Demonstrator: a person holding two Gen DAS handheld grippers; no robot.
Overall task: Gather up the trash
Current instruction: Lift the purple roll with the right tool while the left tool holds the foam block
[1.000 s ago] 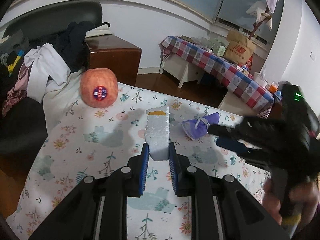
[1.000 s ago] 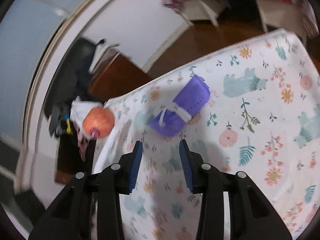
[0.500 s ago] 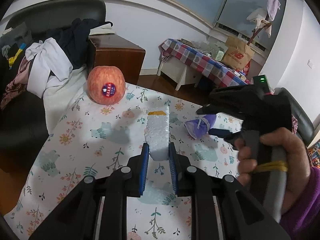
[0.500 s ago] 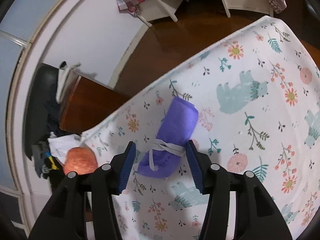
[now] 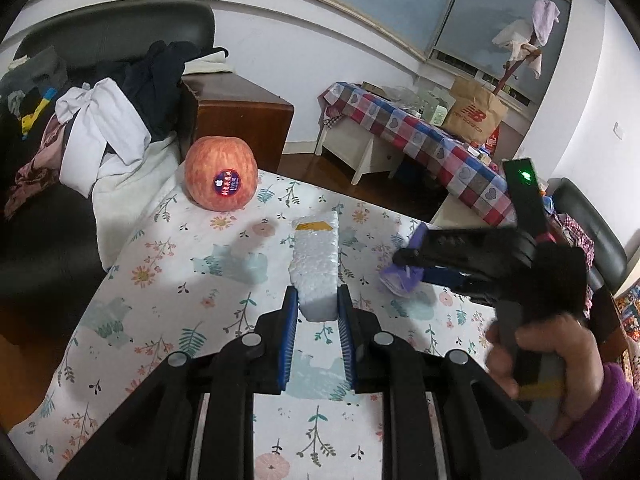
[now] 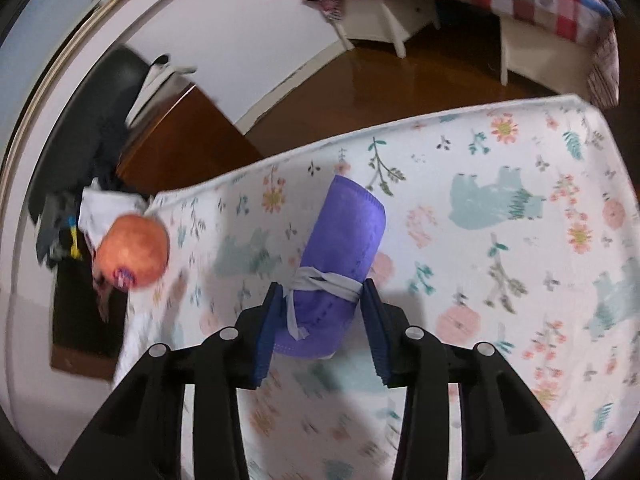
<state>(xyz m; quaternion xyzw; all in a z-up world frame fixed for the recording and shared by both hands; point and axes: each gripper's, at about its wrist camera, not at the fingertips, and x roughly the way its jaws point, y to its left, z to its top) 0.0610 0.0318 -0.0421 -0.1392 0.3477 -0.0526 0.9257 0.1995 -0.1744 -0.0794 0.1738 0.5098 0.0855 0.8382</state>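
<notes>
On a table spread with a floral, bear-printed cloth [image 5: 168, 280], we hold two pieces of rubbish at once. Our left gripper [image 5: 318, 308] keeps its narrow jaws pinched on the near end of a white foam block [image 5: 316, 264], whose long axis runs straight out ahead of the fingers, a strip of yellow tape at its far tip. Our right gripper [image 6: 320, 308] has just been closing its jaws around a rolled purple face mask [image 6: 340, 264] tied with its own white ear loops; in the right wrist view the blue pads [image 6: 268, 336] sit against both sides of the roll near the knot, and we judge the grip made or all but made. The roll points away from the fingers and slightly right, most of it beyond the pads, so the hold is on its near end alone. From the left wrist view the right gripper [image 5: 404, 258] reaches in from the right, a hand [image 5: 548, 364] in a purple sleeve on its handle, the mask [image 5: 400, 280] lying just right of the foam, the two apart. An apple [image 5: 221, 174] with a sticker stands untouched at the far left corner. No bin shows in either view, so where both pieces go we cannot say; the lift turns on the mask not slipping out forward.
</notes>
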